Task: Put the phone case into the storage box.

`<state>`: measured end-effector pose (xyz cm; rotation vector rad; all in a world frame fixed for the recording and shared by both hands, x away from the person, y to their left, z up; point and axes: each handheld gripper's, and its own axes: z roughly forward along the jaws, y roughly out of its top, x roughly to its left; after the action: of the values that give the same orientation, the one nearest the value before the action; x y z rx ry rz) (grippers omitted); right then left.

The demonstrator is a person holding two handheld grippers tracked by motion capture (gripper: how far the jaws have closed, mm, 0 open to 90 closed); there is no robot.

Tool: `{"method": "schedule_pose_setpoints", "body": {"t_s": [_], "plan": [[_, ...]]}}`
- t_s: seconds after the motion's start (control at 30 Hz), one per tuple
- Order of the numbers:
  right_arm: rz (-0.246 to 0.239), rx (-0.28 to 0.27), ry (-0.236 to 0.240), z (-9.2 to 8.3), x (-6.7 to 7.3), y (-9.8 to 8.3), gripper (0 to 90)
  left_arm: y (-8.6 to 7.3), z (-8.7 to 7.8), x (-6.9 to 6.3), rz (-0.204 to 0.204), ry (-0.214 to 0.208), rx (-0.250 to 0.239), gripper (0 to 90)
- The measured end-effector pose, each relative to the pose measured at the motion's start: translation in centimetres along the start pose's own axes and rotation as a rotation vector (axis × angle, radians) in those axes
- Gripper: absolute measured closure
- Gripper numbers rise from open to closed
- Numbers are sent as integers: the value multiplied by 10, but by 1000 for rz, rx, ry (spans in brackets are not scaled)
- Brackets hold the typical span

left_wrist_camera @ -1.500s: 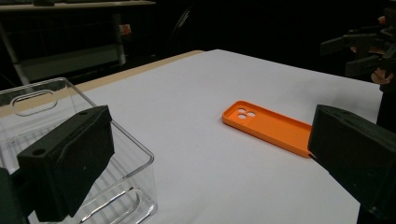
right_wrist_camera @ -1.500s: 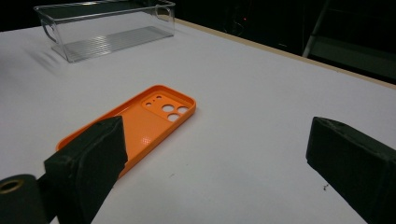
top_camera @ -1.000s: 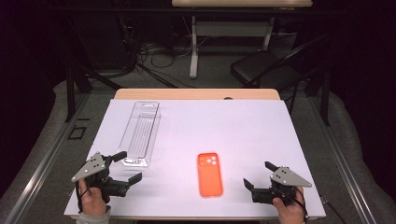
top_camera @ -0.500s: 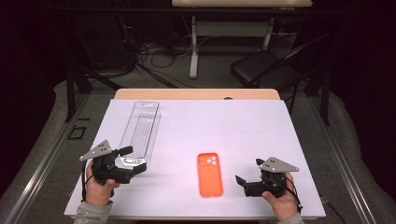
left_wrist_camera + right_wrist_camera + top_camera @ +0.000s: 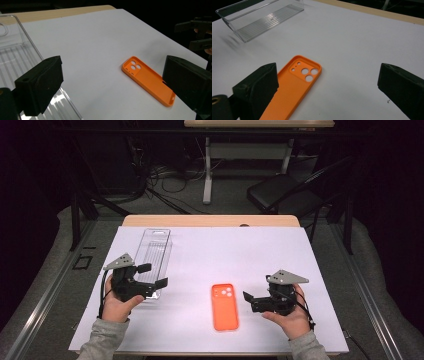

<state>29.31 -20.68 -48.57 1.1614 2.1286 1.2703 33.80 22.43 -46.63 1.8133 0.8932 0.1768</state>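
**Closing in on the orange phone case**

My right hand-held gripper (image 5: pixel 248 301) hangs just above the worktop (image 5: pixel 280 255) with its jaws spread wide, nothing between them. The orange phone case (image 5: pixel 224 306) lies flat just ahead of its tips, near but not touching. My left hand-held gripper (image 5: pixel 153 275), jaws also spread and empty, sits over the near end of the clear tray (image 5: pixel 152 255), with the case well off to its front right.

To do this well, I judge I should lower the right jaws to straddle the case across its narrow width and pinch the thin side walls squarely, since it lies low and could slide on the white sheet.

The case is bright orange, open side up, with a raised rim, a finely textured inner face and round camera cut-outs at its far end.
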Motion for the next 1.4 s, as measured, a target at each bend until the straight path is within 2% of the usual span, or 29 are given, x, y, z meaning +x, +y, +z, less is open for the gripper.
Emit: {"method": "schedule_pose_setpoints", "body": {"t_s": [0.13, 0.3, 0.47, 0.57, 0.63, 0.77, 0.87, 1.03, 1.2, 1.3, 1.4], "plan": [[-6, 2, -17, 5, 0, 12, 56, 13, 5, 0, -6, 15, -4, 44], [13, 18, -41, 14, -2, 24, 144, 30, 12, -3, 8, 28, -4, 68], [17, 37, -55, 22, -4, 39, 186, 44, 21, -5, 30, 49, -11, 118], [17, 44, -57, 25, -4, 45, 232, 48, 25, -4, 28, 36, -12, 138], [12, 30, -51, 27, -3, 47, 275, 50, 26, -3, 22, 30, -9, 149], [7, 34, -58, 31, -1, 49, 283, 50, 27, -1, 16, 43, 6, 153], [17, 66, -21, 35, 1, 53, 283, 50, 25, 0, 15, 48, 5, 154], [24, 167, 22, 43, 5, 60, 282, 50, 22, 1, 19, 42, 1, 154], [12, 245, 28, 51, 12, 61, 282, 50, 21, 1, 27, 33, 5, 156], [31, 283, 33, 55, 16, 60, 288, 51, 19, 0, 26, 33, 4, 156], [40, 344, 48, 58, 21, 60, 333, 51, 17, 0, 30, 41, 6, 156]]}}
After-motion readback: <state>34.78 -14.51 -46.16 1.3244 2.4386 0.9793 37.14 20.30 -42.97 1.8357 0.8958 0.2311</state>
